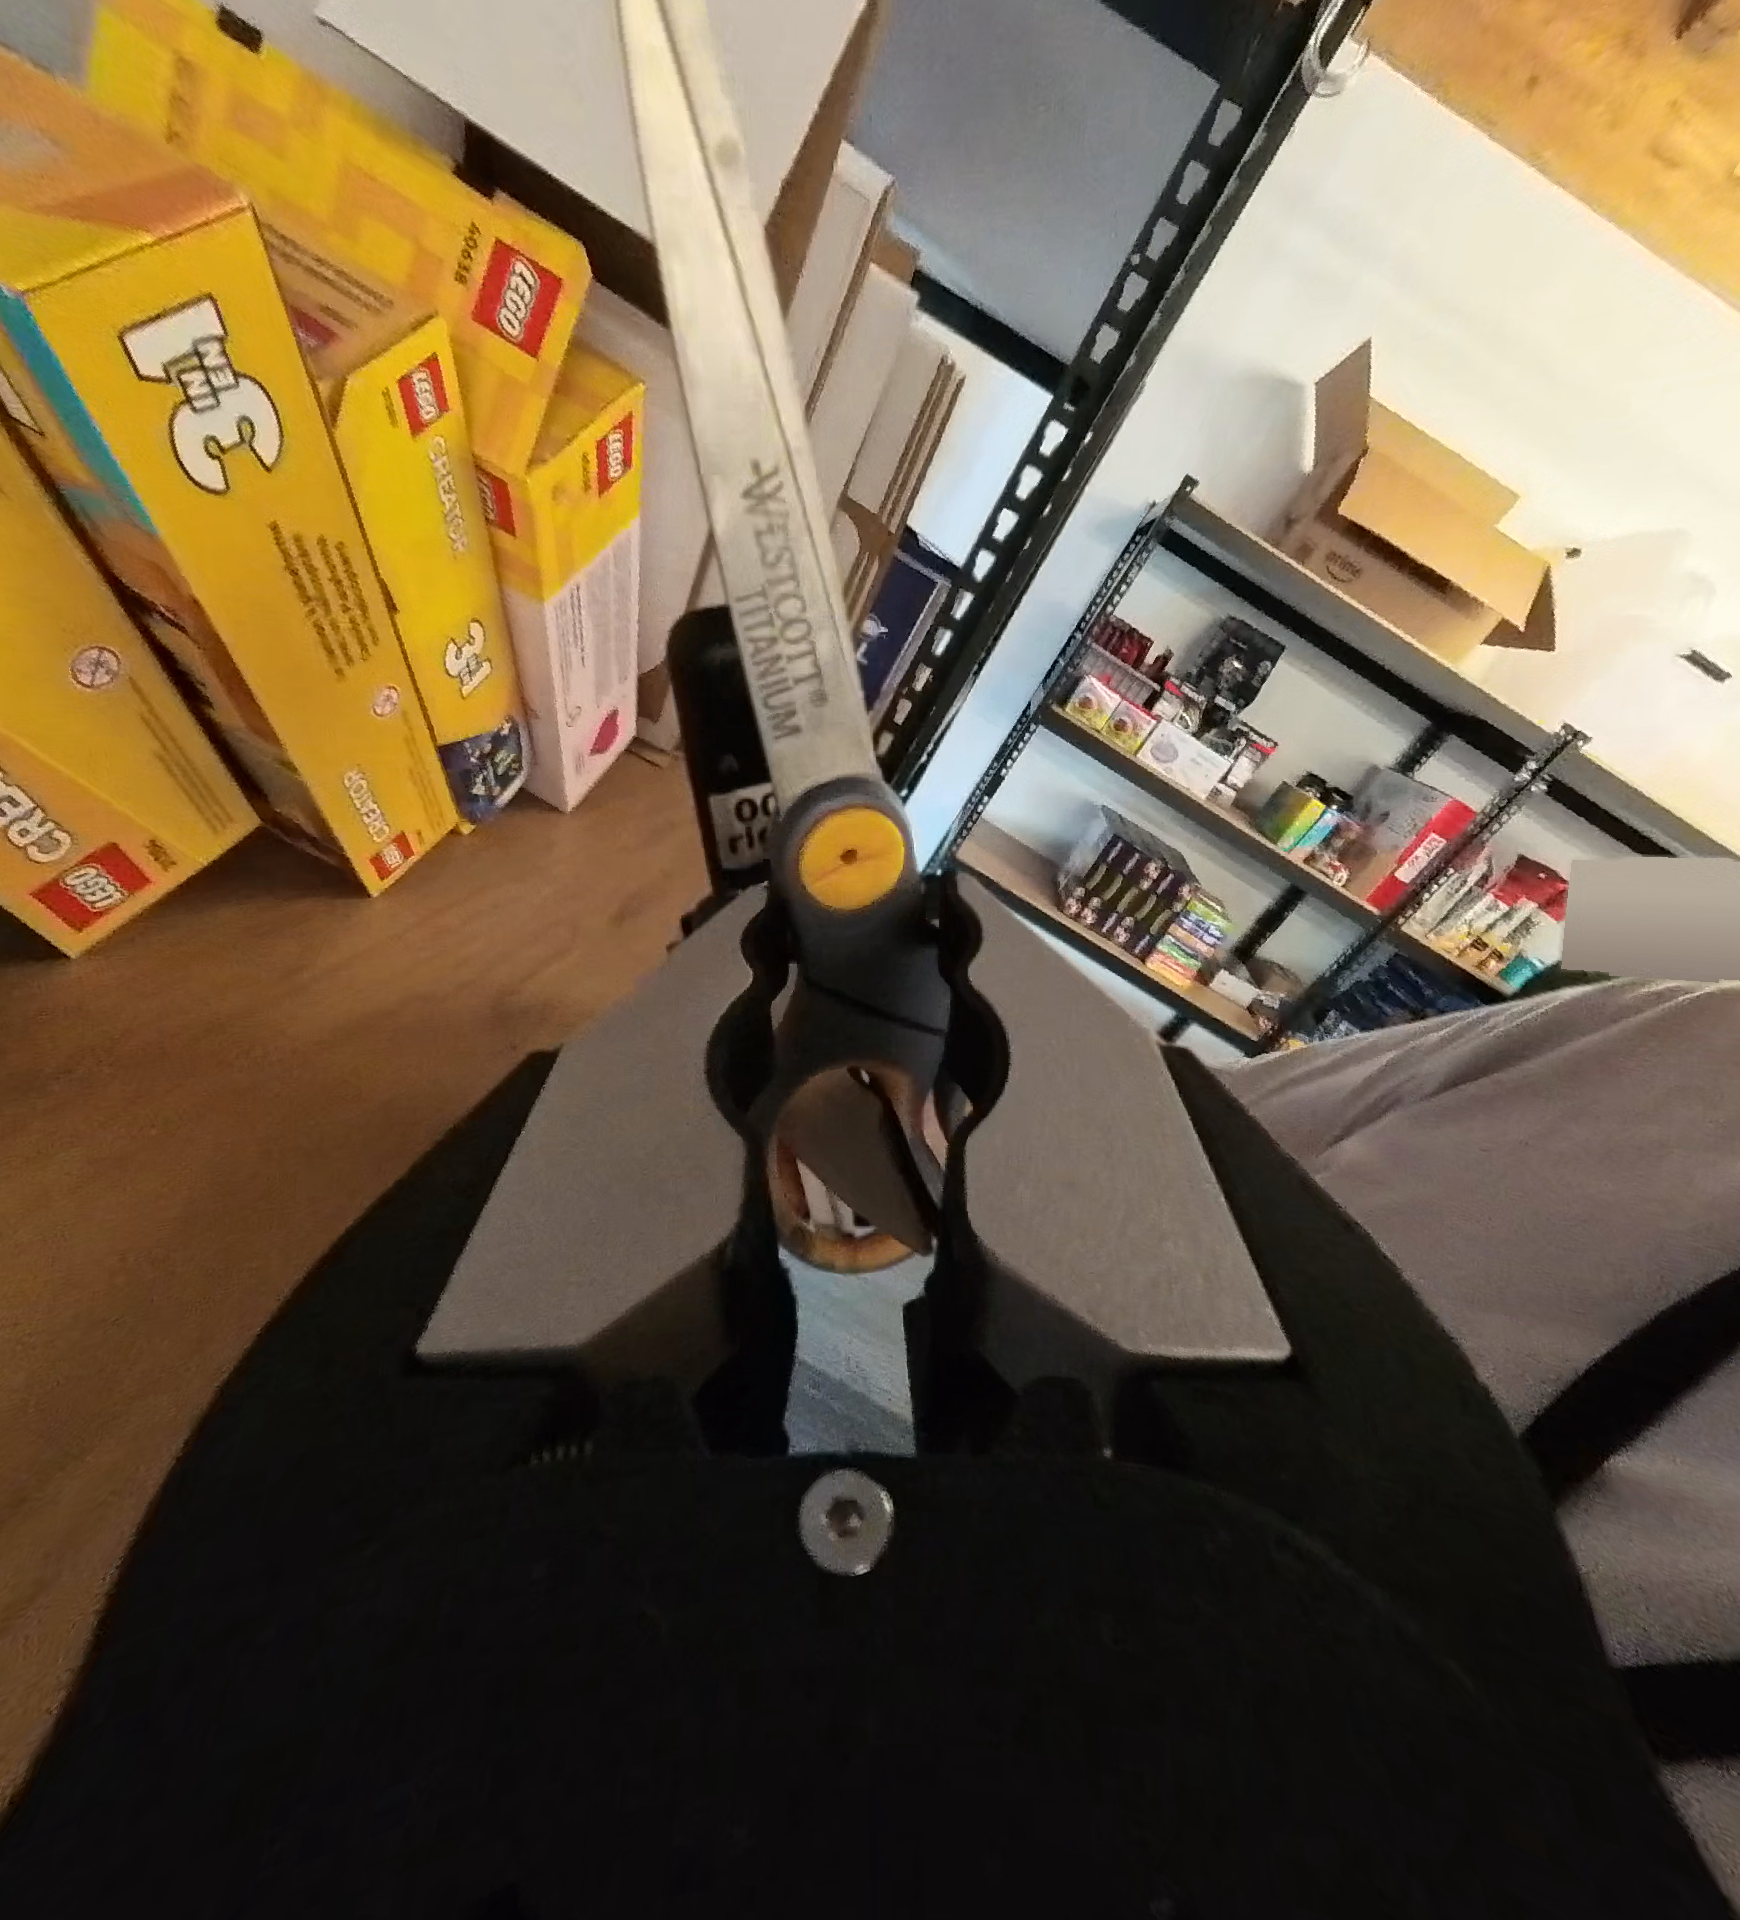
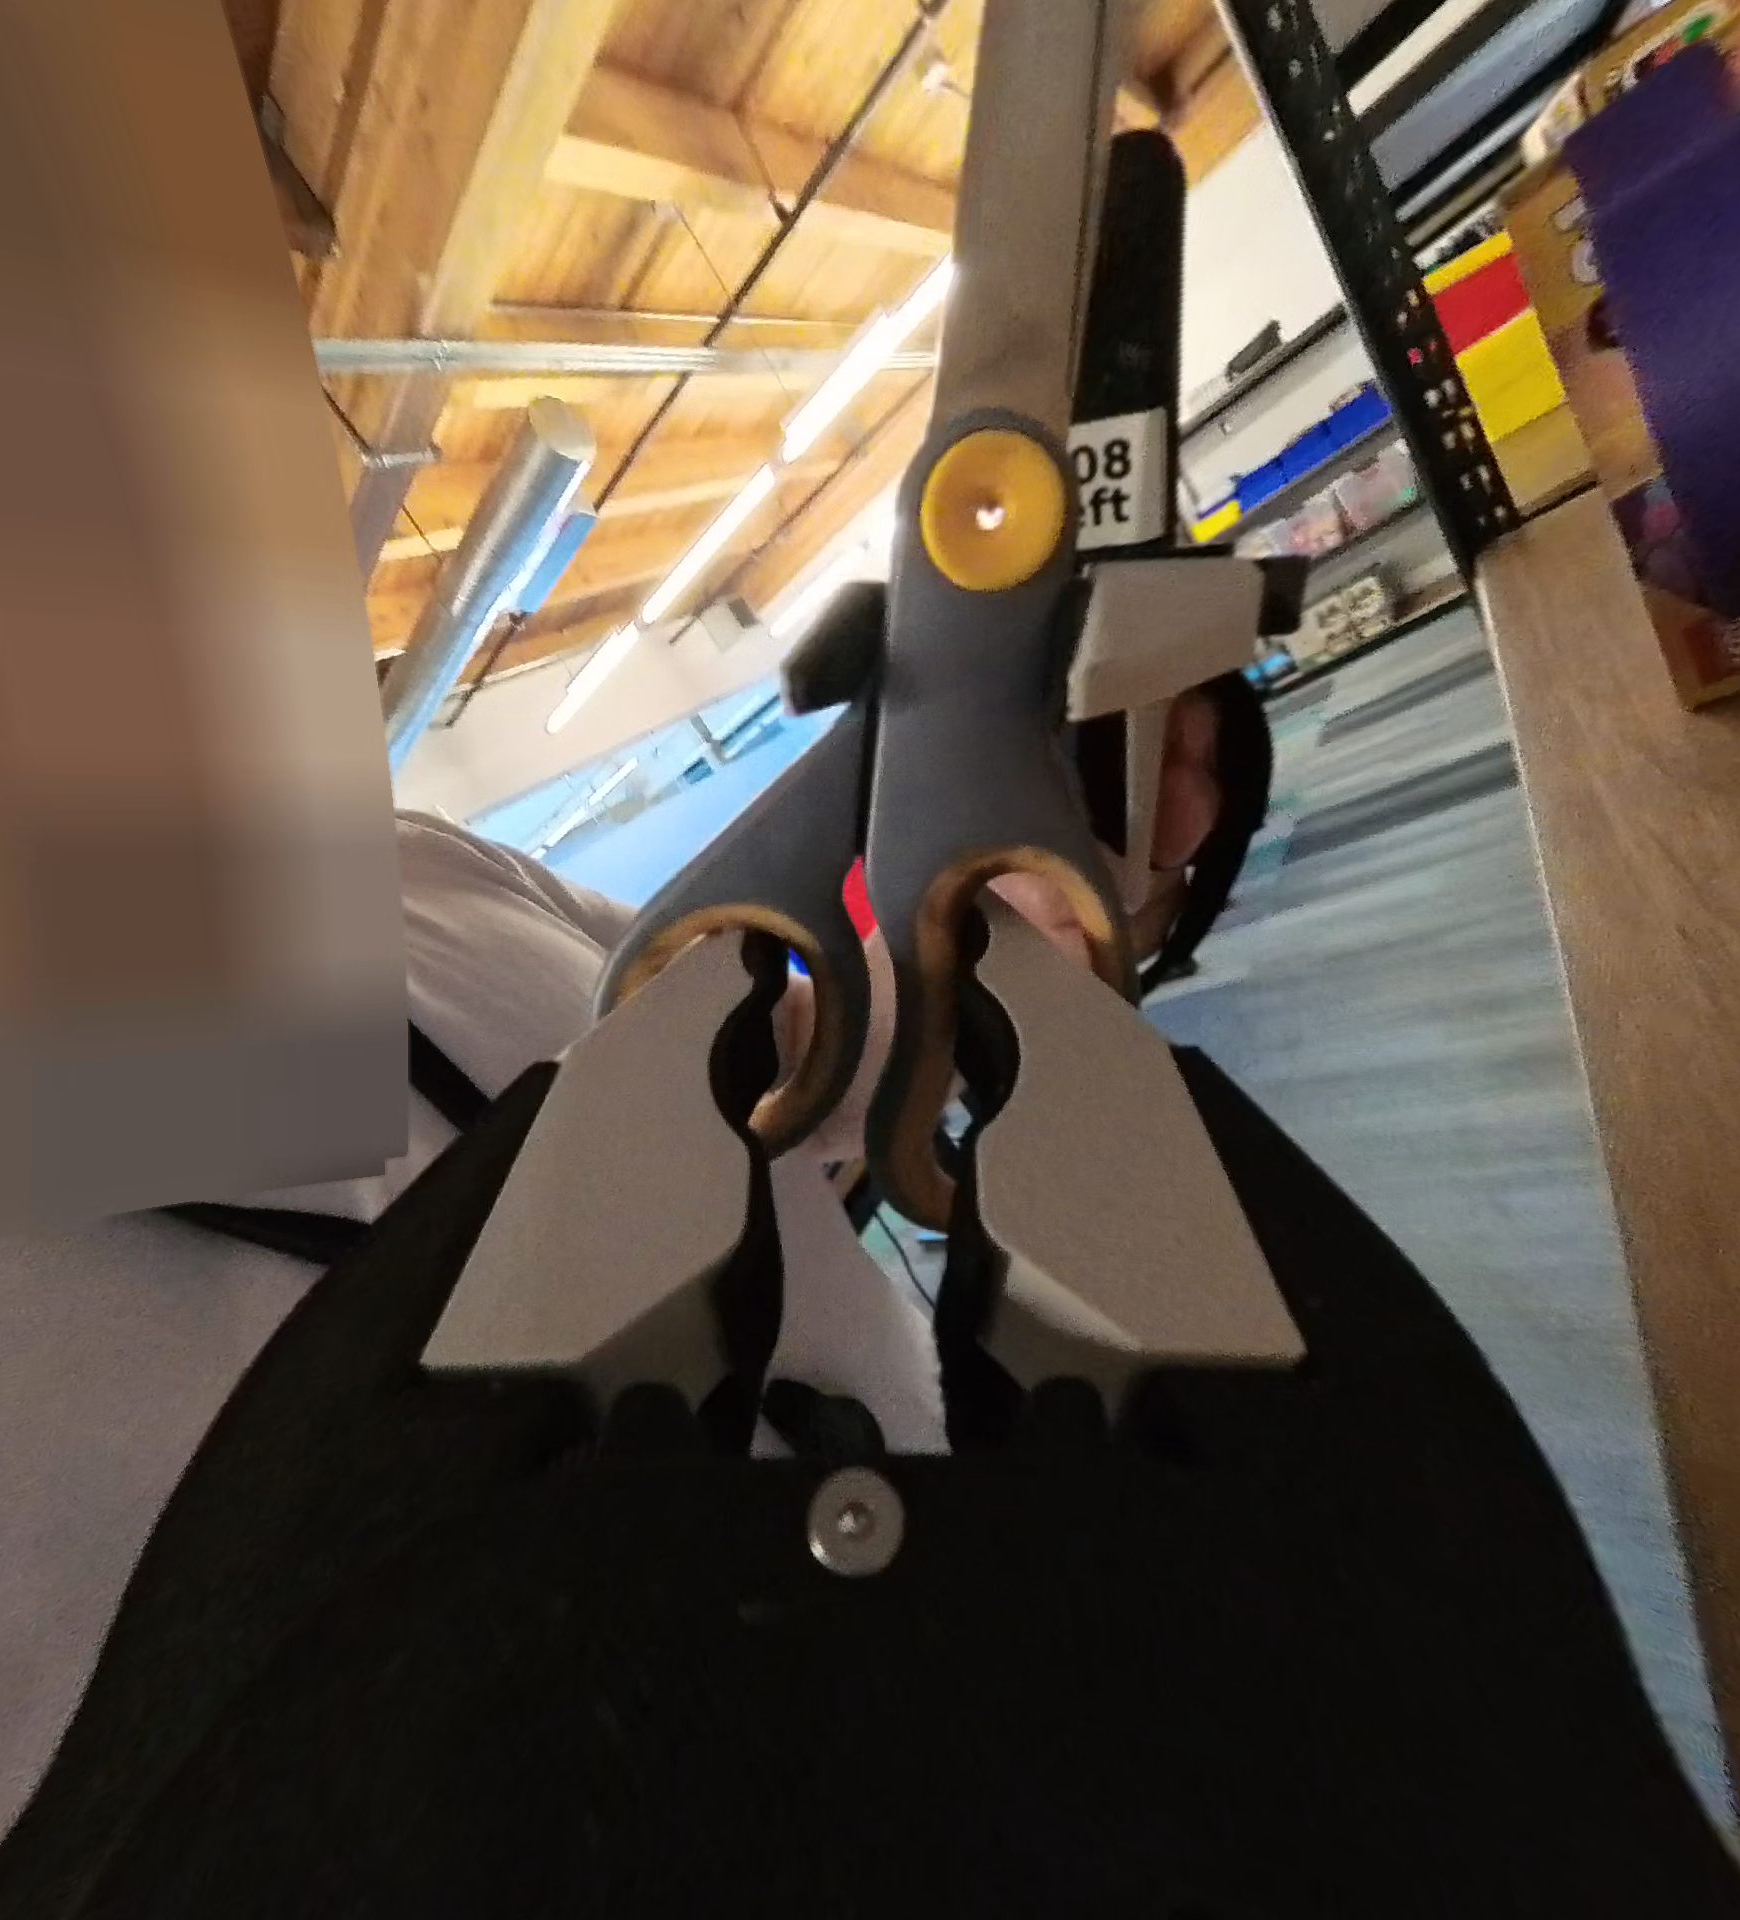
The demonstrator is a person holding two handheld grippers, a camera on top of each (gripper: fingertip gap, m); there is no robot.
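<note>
Two grippers are engaged with one pair of grey-handled scissors (image 1: 824,665), whose steel blades are closed and pointed up and away. The left gripper (image 1: 850,977) is clamped on the handle neck just below the yellow pivot cap (image 1: 848,856). The right gripper (image 2: 871,961) is seen parted, one finger (image 2: 658,1091) pushed into each orange-lined handle loop (image 2: 933,1039); whether pressure is applied cannot be told. Yellow toy boxes (image 1: 222,540) are leaned together on a wooden shelf (image 1: 222,1091) to the left, and black metal shelving (image 1: 1105,416) is seen behind.
</note>
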